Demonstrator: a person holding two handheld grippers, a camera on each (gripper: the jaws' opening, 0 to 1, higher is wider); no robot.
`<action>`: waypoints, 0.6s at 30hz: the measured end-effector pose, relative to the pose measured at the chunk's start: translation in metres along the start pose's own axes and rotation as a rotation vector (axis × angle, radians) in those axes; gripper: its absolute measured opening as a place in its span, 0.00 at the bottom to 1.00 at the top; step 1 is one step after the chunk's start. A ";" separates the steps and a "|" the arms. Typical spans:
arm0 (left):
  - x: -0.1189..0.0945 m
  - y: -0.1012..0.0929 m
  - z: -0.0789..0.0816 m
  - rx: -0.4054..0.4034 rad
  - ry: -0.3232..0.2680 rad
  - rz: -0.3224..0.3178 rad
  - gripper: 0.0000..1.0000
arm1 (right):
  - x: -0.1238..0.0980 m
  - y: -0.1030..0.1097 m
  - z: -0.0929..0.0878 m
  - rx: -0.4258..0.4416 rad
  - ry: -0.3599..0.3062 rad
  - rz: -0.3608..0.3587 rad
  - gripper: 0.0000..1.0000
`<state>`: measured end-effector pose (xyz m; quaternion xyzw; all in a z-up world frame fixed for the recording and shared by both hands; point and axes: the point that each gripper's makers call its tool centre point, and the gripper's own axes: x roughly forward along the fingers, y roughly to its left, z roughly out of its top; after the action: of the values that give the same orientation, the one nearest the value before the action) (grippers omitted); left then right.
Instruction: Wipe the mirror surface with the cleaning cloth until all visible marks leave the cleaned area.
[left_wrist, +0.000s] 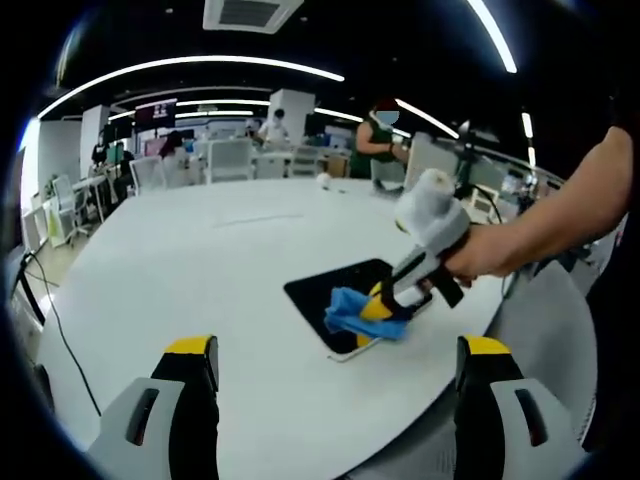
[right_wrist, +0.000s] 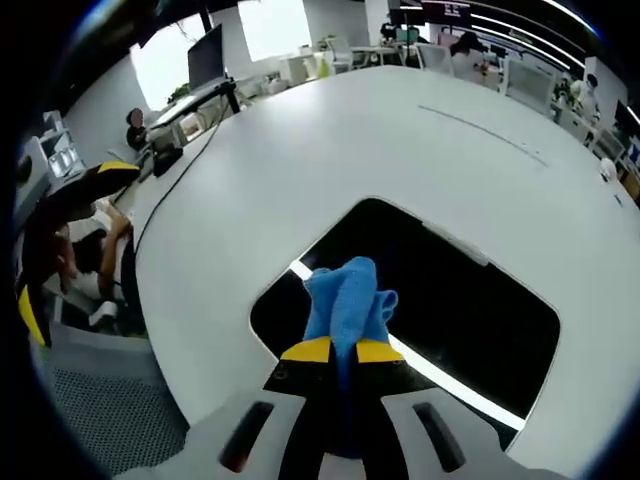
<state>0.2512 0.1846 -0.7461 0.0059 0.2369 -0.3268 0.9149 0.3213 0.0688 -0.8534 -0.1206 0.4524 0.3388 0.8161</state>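
Observation:
A dark rectangular mirror lies flat on the white table, reflecting a ceiling light strip. My right gripper is shut on a blue cleaning cloth and presses it onto the mirror's near corner. In the left gripper view a hand holds that gripper from the right. My left gripper stands open above the table, short of the mirror, with nothing between its yellow-tipped fingers.
The big white round table carries a black cable along its left edge and a small white object at its far side. Desks, chairs and people stand beyond. A grey chair sits beside the table.

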 end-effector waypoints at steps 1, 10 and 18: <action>0.000 -0.001 0.000 0.000 0.001 -0.001 0.99 | 0.000 0.001 -0.001 0.000 0.000 0.002 0.01; 0.001 -0.005 -0.003 0.000 0.002 -0.006 0.99 | -0.004 0.011 -0.008 -0.026 0.003 0.019 0.01; 0.001 -0.007 -0.003 0.005 0.007 -0.011 0.99 | -0.005 0.013 -0.011 -0.028 0.002 0.024 0.01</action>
<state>0.2458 0.1790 -0.7482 0.0079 0.2391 -0.3326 0.9122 0.3038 0.0709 -0.8539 -0.1268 0.4501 0.3546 0.8097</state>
